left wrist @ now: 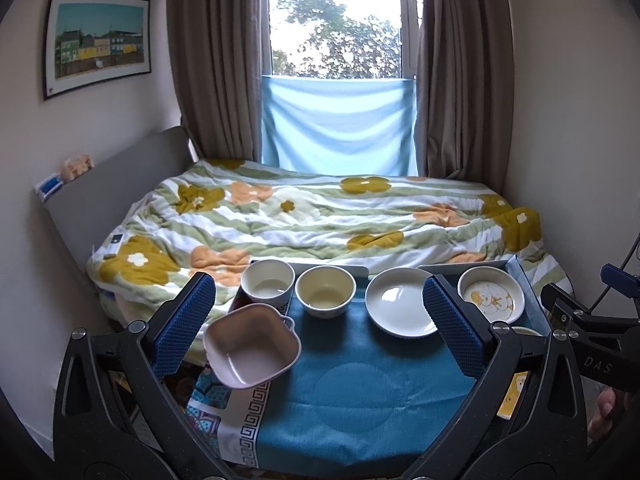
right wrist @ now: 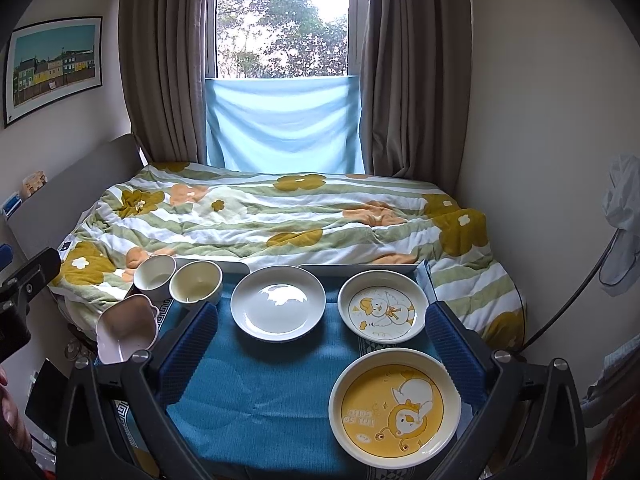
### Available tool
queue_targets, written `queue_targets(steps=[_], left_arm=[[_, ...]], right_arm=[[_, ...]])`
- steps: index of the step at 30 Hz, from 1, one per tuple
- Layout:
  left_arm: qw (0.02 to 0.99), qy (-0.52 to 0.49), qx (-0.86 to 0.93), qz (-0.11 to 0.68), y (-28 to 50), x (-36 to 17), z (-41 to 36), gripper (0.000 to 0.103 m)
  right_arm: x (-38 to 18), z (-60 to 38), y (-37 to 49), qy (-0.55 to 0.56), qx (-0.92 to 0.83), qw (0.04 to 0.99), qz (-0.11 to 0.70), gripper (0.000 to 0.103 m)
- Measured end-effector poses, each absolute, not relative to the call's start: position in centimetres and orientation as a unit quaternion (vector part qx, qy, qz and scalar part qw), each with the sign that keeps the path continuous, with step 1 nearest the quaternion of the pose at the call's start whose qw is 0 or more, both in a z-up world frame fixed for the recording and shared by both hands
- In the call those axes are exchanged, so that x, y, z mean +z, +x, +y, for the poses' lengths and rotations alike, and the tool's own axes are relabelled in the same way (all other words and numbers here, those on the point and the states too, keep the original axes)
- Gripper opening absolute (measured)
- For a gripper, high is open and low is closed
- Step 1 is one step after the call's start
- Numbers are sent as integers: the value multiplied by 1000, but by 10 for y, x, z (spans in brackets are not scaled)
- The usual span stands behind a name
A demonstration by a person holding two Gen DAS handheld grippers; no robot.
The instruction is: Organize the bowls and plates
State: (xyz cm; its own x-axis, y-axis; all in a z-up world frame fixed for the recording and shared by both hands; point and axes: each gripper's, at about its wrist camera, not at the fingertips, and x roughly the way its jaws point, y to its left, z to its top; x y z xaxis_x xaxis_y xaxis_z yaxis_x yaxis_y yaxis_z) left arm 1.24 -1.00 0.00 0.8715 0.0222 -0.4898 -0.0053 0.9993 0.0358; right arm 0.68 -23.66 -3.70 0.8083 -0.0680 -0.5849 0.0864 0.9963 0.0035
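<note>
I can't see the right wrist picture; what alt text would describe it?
An open right gripper with blue-padded fingers hovers over a teal cloth-covered table holding three plates: a plain white plate, a white plate with a duck drawing and a yellow-centred duck plate. Two round cream bowls and a tilted pink square bowl sit at left, before a floral-quilted bed.

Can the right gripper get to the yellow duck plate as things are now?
Probably yes. The right gripper is open, and the yellow duck plate lies just ahead, partly between its fingers, on the blue cloth. Nothing stands on the plate or blocks it.
</note>
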Motion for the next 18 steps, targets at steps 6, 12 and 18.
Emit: queue_targets(steps=[6,12,18], left_arm=[[967,15,7,255,9,-1,-7,103],[967,2,1,257,4,0,1,103],[968,-1,-4,253,3,1,6,103]], right_arm=[[-35,-234,11,15,-38,951,305,103],[-33,-227,11,13,-38,952,303,103],[-33,-227,10,13,-39,952,302,103]])
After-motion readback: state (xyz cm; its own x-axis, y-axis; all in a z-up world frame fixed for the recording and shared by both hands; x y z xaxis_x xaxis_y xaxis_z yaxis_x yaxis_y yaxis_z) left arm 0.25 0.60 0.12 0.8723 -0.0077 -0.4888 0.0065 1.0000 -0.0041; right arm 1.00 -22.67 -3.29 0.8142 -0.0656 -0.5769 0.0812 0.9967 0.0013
